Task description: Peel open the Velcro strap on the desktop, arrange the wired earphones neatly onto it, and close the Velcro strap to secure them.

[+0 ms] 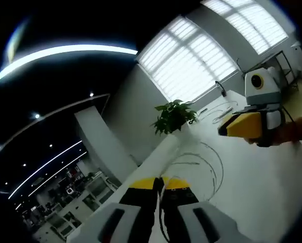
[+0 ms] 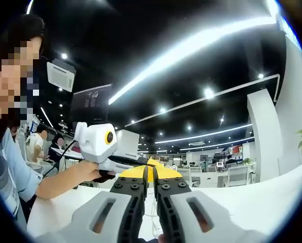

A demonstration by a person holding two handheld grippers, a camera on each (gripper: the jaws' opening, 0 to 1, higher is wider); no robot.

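Left hand-held gripper [image 1: 160,185] pinches the thin earphone cable [image 1: 206,162], which loops across the white worktop [image 1: 262,192] beyond. Right hand-held gripper [image 2: 152,187] looks pressed together too. Guide the loops slowly and evenly; I cannot make out the strap.

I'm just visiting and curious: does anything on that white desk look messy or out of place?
Only the earphone cable: it lies in loose, uncoiled loops across the white desk, beyond the left gripper. Nothing looks spilled or damaged.
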